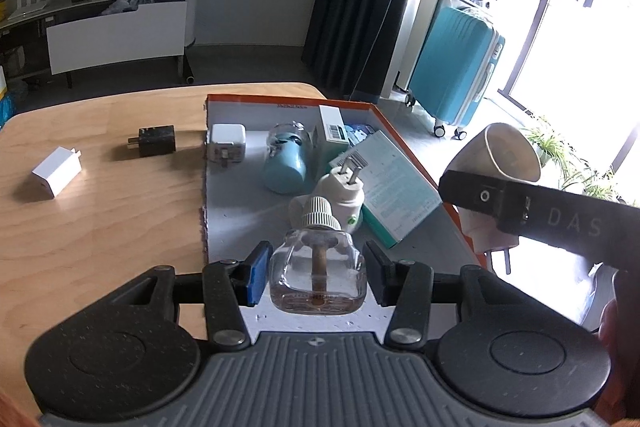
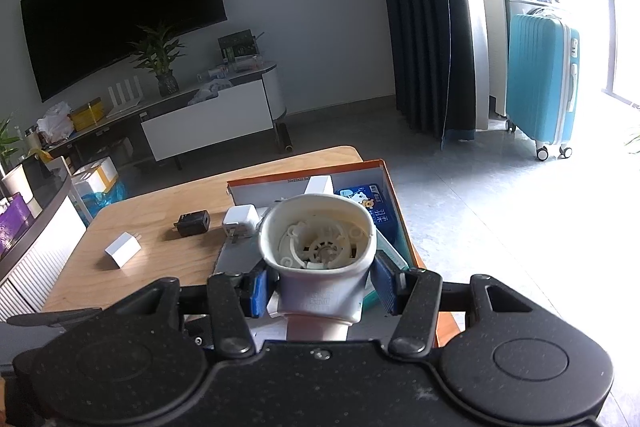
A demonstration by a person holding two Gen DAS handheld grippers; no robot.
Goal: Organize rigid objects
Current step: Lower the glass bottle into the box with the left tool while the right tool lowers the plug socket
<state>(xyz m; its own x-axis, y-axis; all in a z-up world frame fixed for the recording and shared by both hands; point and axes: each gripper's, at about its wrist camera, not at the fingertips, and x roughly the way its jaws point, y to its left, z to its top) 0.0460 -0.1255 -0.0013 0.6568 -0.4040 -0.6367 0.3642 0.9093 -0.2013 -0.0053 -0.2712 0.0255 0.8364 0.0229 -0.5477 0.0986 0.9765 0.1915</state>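
My left gripper (image 1: pixel 318 279) is shut on a clear glass bottle (image 1: pixel 318 275) with a white ribbed cap, held over the near end of an orange-rimmed box (image 1: pixel 240 219). My right gripper (image 2: pixel 320 287) is shut on a white plug-in heater (image 2: pixel 320 239), its hollow mouth facing the camera. In the left wrist view the heater (image 1: pixel 508 155) hangs just past the box's right rim, with one of the right gripper's fingers (image 1: pixel 480 193) across it. Inside the box lie a white charger (image 1: pixel 228 143), a blue jar (image 1: pixel 286 163), a second plug-in heater (image 1: pixel 344 187) and a teal carton (image 1: pixel 392 183).
On the wooden table (image 1: pixel 100 227), left of the box, lie a black charger (image 1: pixel 154 141) and a white charger (image 1: pixel 56 171). A small barcoded box (image 1: pixel 334 131) stands at the back of the orange-rimmed box. A teal suitcase (image 1: pixel 456 67) stands on the floor beyond the table.
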